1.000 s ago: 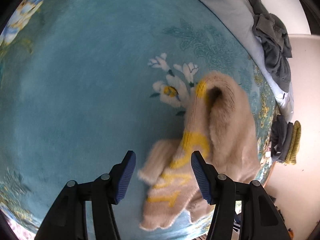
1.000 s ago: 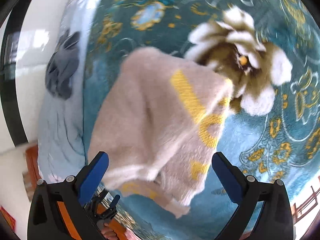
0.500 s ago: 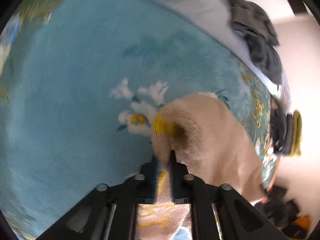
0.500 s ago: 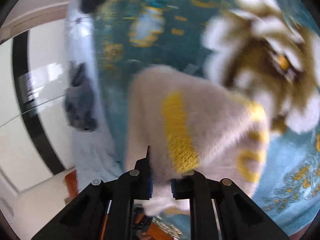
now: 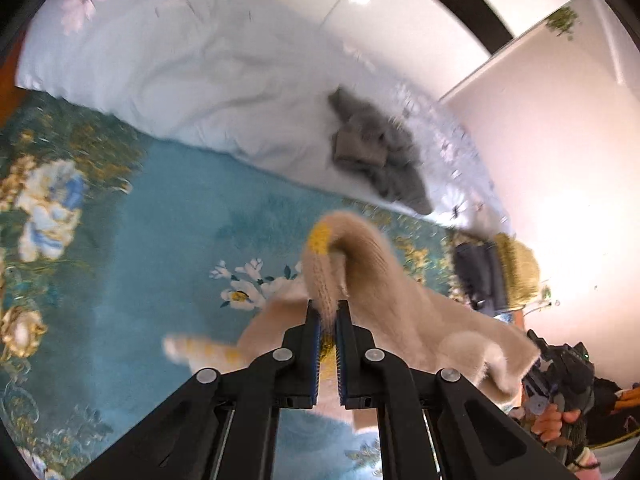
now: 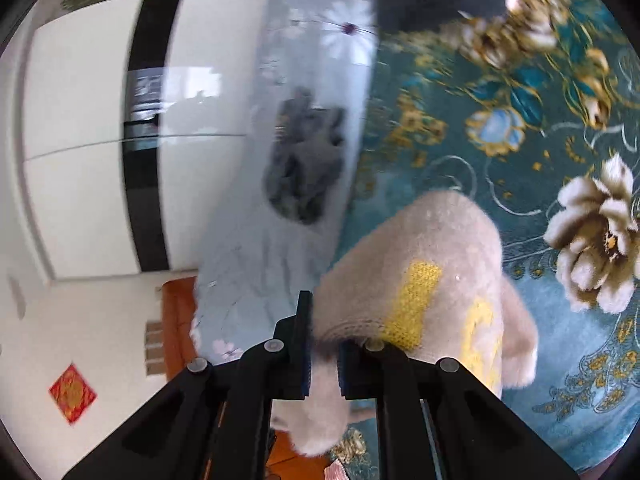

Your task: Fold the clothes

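Fuzzy beige knit: the sweater (image 5: 384, 288) with yellow lettering is lifted off the teal flowered blanket (image 5: 168, 216), slung between my two tools.
Left gripper (image 5: 328, 316): clenched on a fold of the sweater near its yellow-trimmed edge; I judge this grip is there to raise that side so it can be laid flat for folding.
Right gripper (image 6: 324, 340): clamped on another bunched edge of the sweater (image 6: 420, 272), holding the far side up so the cloth hangs free.
Where it sits: over the blanket's middle, with one end trailing down toward the near edge.
Other clothes: a grey heap (image 5: 376, 156) lies on the pale sheet (image 5: 192, 60) past the blanket's far edge; a dark and mustard stack (image 5: 496, 268) sits at the blanket's right edge.
Hard to make out: motion blur smears the sweater's outline; I cannot tell sleeve from hem, and the lettering is unreadable.
Cut off: the fabric inside both jaws is hidden.
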`<state>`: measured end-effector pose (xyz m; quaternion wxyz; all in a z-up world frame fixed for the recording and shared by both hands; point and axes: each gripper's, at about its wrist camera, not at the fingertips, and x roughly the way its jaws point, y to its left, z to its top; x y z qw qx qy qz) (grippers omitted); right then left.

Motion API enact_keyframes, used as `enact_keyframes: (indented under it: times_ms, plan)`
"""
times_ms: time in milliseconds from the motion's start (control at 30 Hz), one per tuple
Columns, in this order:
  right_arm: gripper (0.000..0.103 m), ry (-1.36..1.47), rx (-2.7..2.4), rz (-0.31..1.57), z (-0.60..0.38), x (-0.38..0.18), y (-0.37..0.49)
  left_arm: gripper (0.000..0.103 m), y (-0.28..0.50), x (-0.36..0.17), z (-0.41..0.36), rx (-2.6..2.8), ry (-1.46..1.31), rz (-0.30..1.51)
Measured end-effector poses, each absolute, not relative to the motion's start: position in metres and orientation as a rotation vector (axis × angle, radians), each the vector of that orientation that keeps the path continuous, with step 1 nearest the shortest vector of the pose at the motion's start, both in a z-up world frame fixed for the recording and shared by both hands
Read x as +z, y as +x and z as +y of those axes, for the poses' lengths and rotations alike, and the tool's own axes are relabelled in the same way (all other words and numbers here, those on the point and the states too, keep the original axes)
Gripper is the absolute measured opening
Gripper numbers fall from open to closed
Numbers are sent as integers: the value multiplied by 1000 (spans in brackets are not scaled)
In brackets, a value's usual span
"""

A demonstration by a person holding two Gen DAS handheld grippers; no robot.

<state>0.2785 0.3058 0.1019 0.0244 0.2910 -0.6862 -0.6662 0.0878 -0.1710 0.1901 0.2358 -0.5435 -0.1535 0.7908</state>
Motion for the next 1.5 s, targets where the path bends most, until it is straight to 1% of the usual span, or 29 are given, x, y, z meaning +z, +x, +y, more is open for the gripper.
enact_keyframes:
  times_ms: [133,200,333,400,467,567,667,800,900,1000,1133,1300,1433,1467,1500]
  plan:
    - [10,883,-2075,-1983,310,140,302,7,142,222,-201,2264,-1444,-444]
    - [10,890,-2077,-1912,311,154,318,7,173,230,-212,2303,-1446,-469]
    - [10,901,-2060,-1800,315,177,358,7,238,250,-239,2304,-1471,-607]
    - [10,906,-2056,-1750,318,190,381,7,268,270,-249,2281,-1466,-638]
    - [10,910,-2050,-1707,322,200,403,7,290,283,-253,2273,-1470,-636]
    - [10,971,-2024,-1695,328,203,418,7,300,280,-255,2266,-1521,-607]
    - [10,1105,-1999,-1705,324,184,402,7,280,246,-251,2233,-1640,-613]
    - [10,1254,-1952,-1768,309,153,357,7,226,173,-242,2161,-1851,-606]
    - [10,1371,-1951,-1777,295,135,318,7,195,130,-241,2110,-1961,-656]
    - [10,1403,-1953,-1860,286,119,289,7,165,95,-245,2059,-2058,-745]
    - [10,1374,-1965,-1933,279,118,257,7,123,69,-246,2008,-2111,-800]
    - [12,1480,-2066,-1897,278,124,220,7,71,40,-246,1949,-2168,-863]
    - [12,1475,-2109,-1869,272,128,208,9,42,17,-263,1915,-2207,-1036]
    - [13,1479,-2118,-1846,269,128,207,12,40,14,-269,1905,-2200,-1072]
    - [18,1473,-2121,-1826,267,127,207,14,40,11,-274,1896,-2190,-1107]
